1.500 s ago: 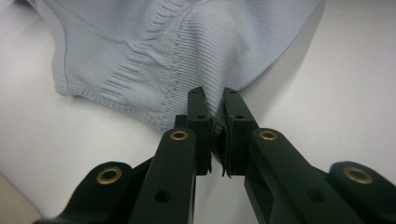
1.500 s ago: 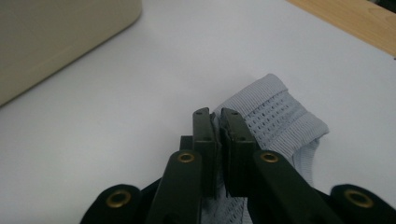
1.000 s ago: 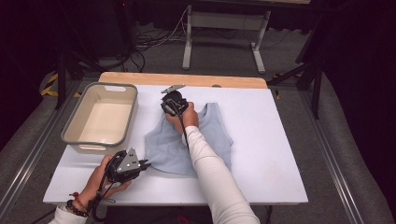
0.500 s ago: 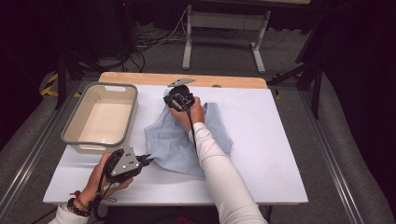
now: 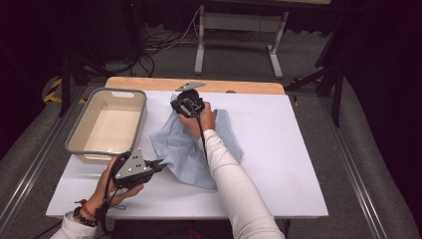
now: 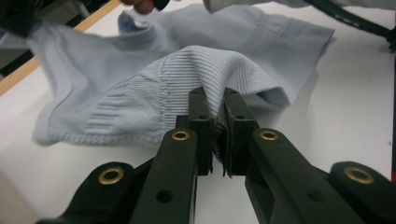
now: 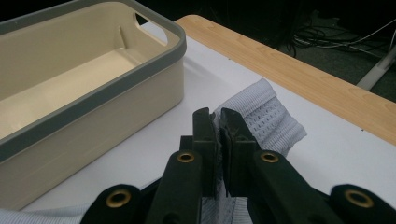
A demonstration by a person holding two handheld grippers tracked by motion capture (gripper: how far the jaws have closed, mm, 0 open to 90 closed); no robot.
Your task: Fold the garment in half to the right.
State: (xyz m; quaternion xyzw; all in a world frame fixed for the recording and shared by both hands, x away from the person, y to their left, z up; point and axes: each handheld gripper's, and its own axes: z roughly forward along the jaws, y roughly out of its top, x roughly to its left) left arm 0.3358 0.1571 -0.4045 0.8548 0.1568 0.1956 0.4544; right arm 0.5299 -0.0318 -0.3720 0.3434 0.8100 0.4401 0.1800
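A pale blue knitted top [image 5: 186, 149] lies rumpled on the white table [image 5: 278, 149], its near and far edges lifted. My left gripper [image 5: 158, 164] is shut on the ribbed hem at the garment's near-left edge; in the left gripper view the black jaws pinch a fold of the top [image 6: 154, 93]. My right gripper [image 5: 180, 99] is shut on the far edge of the cloth, near the wooden strip. In the right gripper view the pads clamp a ribbed corner of the top [image 7: 266, 116] just beside the bin.
A beige plastic bin with a grey rim [image 5: 79, 127] stands empty at the table's left, close to the right gripper [image 7: 217, 116]. A wooden strip [image 5: 249, 87] runs along the far edge. Dark floor, cables and a metal stand lie beyond.
Both grippers have risen, pulling the top's edges up. The flat garment has bunched and shifted left, its far edge drawn toward the bin.
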